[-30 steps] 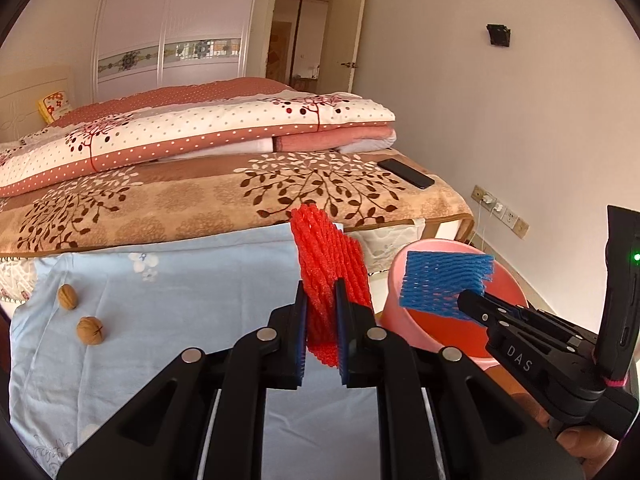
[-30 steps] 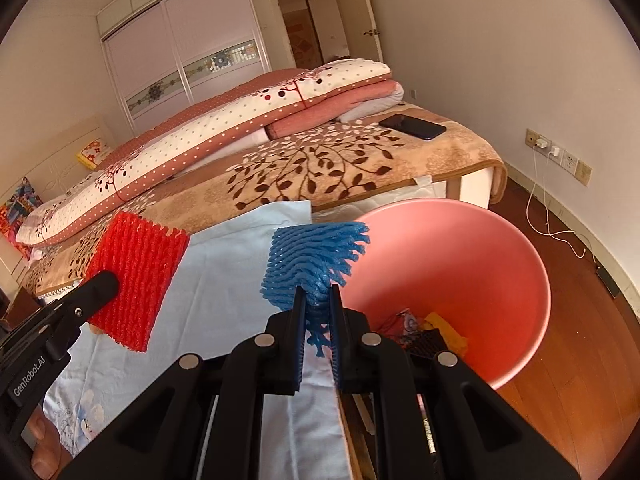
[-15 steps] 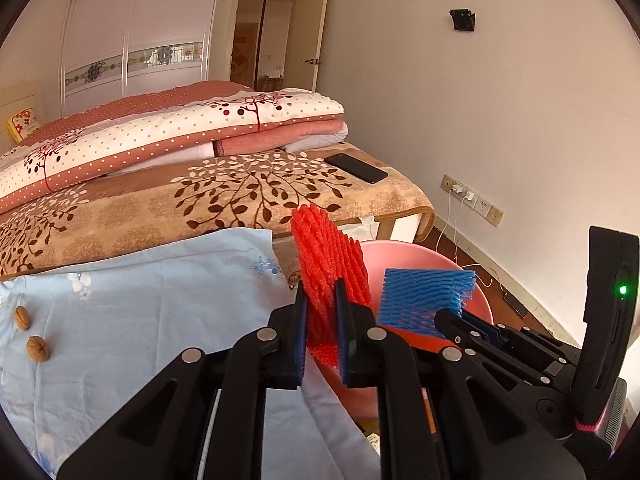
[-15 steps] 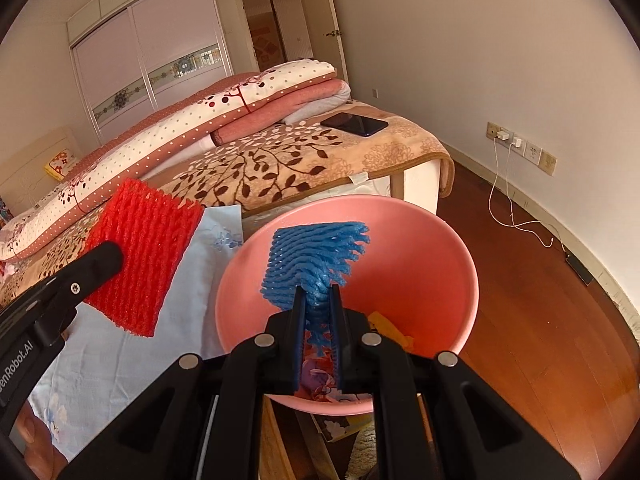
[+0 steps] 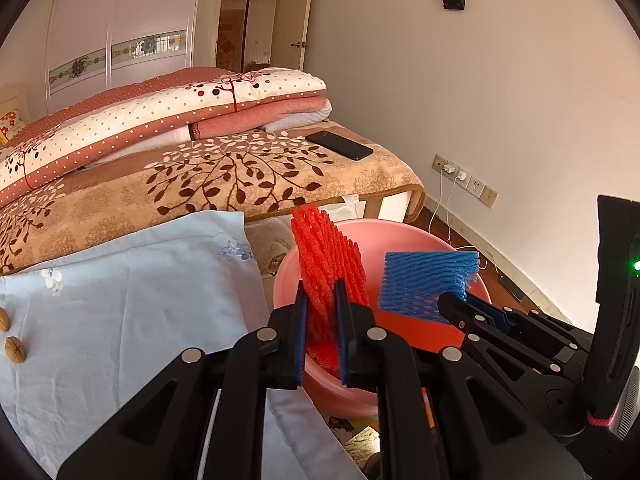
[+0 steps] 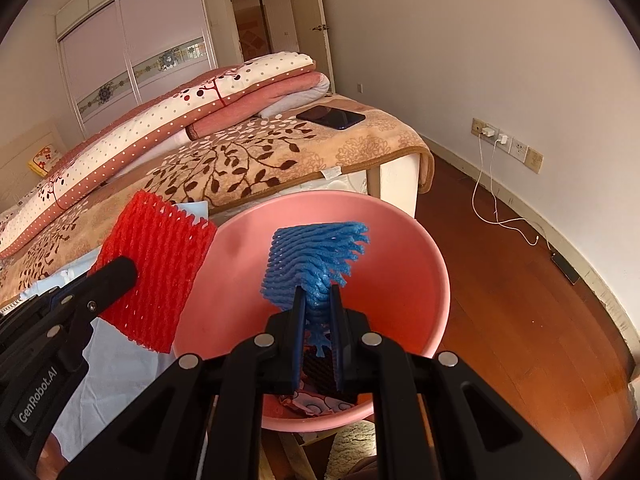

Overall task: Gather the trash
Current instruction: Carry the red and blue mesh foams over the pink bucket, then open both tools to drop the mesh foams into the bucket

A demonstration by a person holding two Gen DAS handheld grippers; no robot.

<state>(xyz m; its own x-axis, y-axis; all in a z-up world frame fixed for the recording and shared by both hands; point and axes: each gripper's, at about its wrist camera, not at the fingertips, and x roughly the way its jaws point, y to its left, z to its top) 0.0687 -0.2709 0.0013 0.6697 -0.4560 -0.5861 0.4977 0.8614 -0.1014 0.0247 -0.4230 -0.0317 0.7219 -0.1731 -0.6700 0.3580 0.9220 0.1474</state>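
Both grippers had swung over from the light blue sheet toward the pink basin, which a second earlier sat off to the side and now filled the middle of the right wrist view. Over the same second the two walnuts had slid to the far left edge of the left wrist view. Left gripper was clamped narrow on the red foam net, the net standing upright between the pads and poking well above them, right over the basin's near rim. Right gripper was pinched just as tight on the blue foam net, and that net hung above the basin's open bowl, its frayed end fanning toward the far wall. Seen from the left wrist, the blue net sat just beside the red one, the two apart. Down in the basin some wrappers lay at the bottom. Back on the bed a dark phone rested near the corner.
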